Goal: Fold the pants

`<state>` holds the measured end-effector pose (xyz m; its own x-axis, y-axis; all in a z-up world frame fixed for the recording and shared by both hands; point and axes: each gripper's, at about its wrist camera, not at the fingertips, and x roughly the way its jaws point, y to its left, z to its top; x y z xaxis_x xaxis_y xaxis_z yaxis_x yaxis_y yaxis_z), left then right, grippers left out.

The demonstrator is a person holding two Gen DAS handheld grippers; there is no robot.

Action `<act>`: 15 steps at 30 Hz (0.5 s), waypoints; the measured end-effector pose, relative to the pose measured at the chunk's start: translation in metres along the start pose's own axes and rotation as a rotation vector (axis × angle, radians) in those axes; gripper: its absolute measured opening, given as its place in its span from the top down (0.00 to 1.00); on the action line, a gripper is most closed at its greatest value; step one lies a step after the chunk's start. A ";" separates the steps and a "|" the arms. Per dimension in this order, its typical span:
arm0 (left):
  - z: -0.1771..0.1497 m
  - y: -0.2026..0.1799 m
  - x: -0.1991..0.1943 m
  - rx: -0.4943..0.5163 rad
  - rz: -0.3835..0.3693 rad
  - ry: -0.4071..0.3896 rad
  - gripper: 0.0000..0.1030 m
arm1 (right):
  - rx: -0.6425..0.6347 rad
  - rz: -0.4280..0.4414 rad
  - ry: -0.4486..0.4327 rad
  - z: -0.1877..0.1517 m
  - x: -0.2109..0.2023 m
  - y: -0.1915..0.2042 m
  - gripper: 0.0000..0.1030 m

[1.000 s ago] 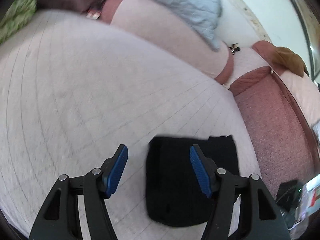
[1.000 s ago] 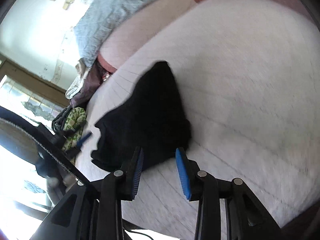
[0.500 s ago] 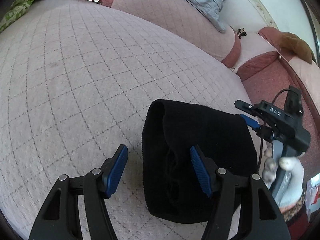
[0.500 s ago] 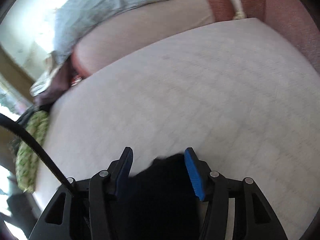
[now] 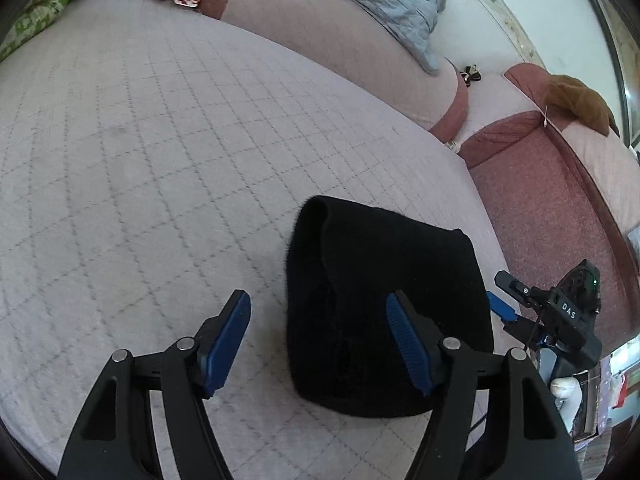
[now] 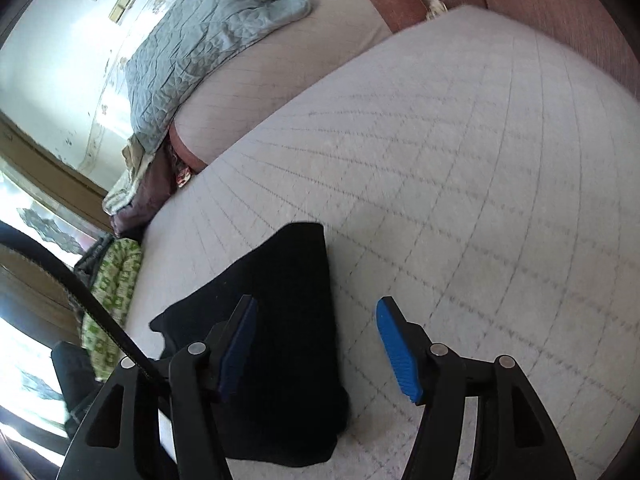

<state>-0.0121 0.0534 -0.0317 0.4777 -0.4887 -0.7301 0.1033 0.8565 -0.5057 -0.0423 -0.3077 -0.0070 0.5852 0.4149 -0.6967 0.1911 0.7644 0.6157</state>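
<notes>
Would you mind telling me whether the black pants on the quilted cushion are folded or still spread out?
Folded. The black pants lie as a compact, thick bundle with a rounded fold edge on the quilted cushion; no legs trail out.

The pants [image 5: 384, 312] are plain black, with no pattern showing. They lie on a pale grey-lilac quilted cover [image 5: 160, 160] stitched in a diamond grid of darker lines. Both grippers have black frames and blue ribbed pads [image 6: 394, 352]. Behind, the backrest cushion [image 5: 340, 48] is beige-pink with reddish-brown ends. A blanket [image 6: 200, 40] draped over it is grey-blue and crinkle-quilted. One cloth [image 6: 112, 284] at the edge is green with white patches.
</notes>
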 end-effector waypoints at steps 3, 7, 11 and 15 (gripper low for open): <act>-0.001 -0.007 0.018 -0.005 -0.008 0.028 0.24 | 0.005 0.014 0.021 -0.005 0.006 -0.004 0.34; 0.003 -0.020 0.036 0.044 0.035 0.045 0.17 | 0.003 0.013 0.067 -0.011 0.018 0.000 0.33; 0.005 -0.034 0.050 0.096 0.064 0.072 0.06 | -0.001 0.020 0.083 -0.017 0.025 0.003 0.30; 0.009 -0.038 0.058 0.086 0.081 0.086 0.00 | 0.038 0.053 0.089 -0.017 0.026 -0.003 0.29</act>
<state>0.0196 -0.0059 -0.0507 0.4110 -0.4269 -0.8055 0.1437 0.9029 -0.4052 -0.0406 -0.2906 -0.0330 0.5235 0.4974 -0.6918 0.1928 0.7217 0.6649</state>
